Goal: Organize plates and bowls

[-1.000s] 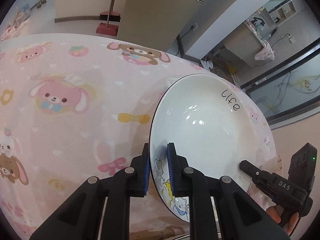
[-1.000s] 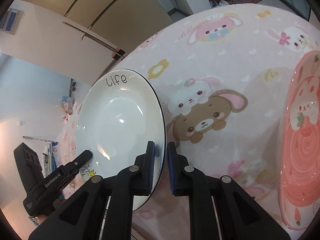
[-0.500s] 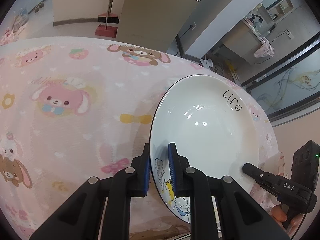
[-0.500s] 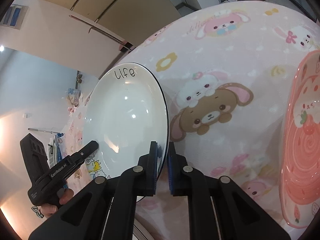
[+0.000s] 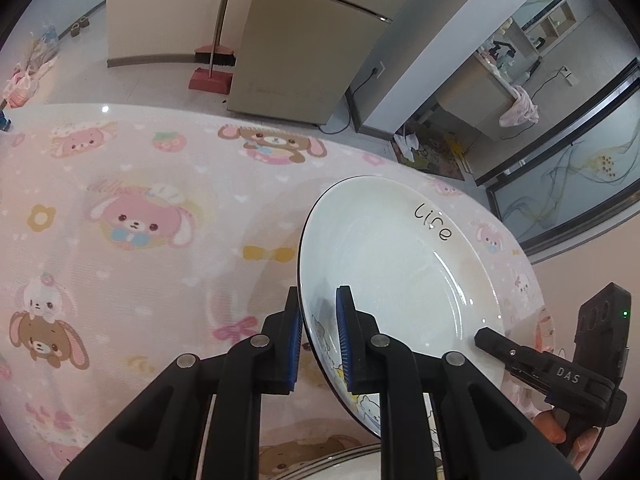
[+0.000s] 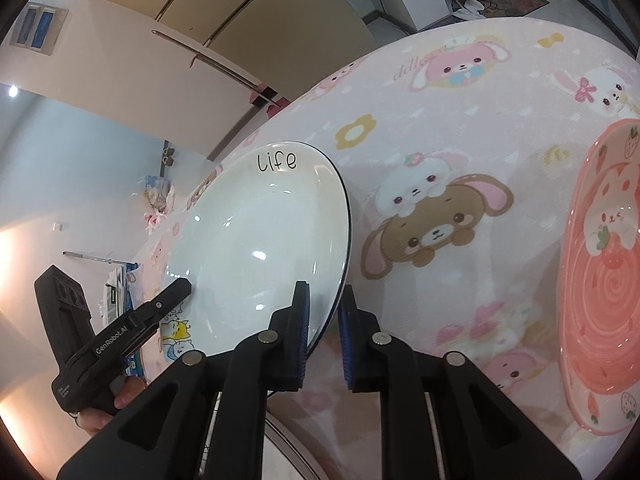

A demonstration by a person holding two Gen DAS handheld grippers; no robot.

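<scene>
Both grippers are clamping the same dish here: the left hand-held gripper (image 5: 318,336) is pinching the near-left rim of the round white ceramic plate with a thin black edge and the word "life" on it (image 5: 396,264), blue pads pressed either side of the rim; the right hand-held gripper (image 6: 323,334) is straddling the opposite edge of that plate, its jaws just beginning to ease apart with the rim between them, and the pads are looking close enough to be touching; the plate is tilting, carried above the tabletop covered in a pink cartoon-animal cloth (image 5: 132,248), apparently not resting on it; off to the right a pink glossy strawberry-and-bunny patterned dish (image 6: 600,280) is lying on the cloth, well apart from the white plate; a pale curved rim (image 5: 352,456) is peeking in under the grippers, too cut off to identify; judging progress, the job is looking early to midway, with one plate in transit, the pink dish not yet gathered, and no finished stack showing in either view
</scene>
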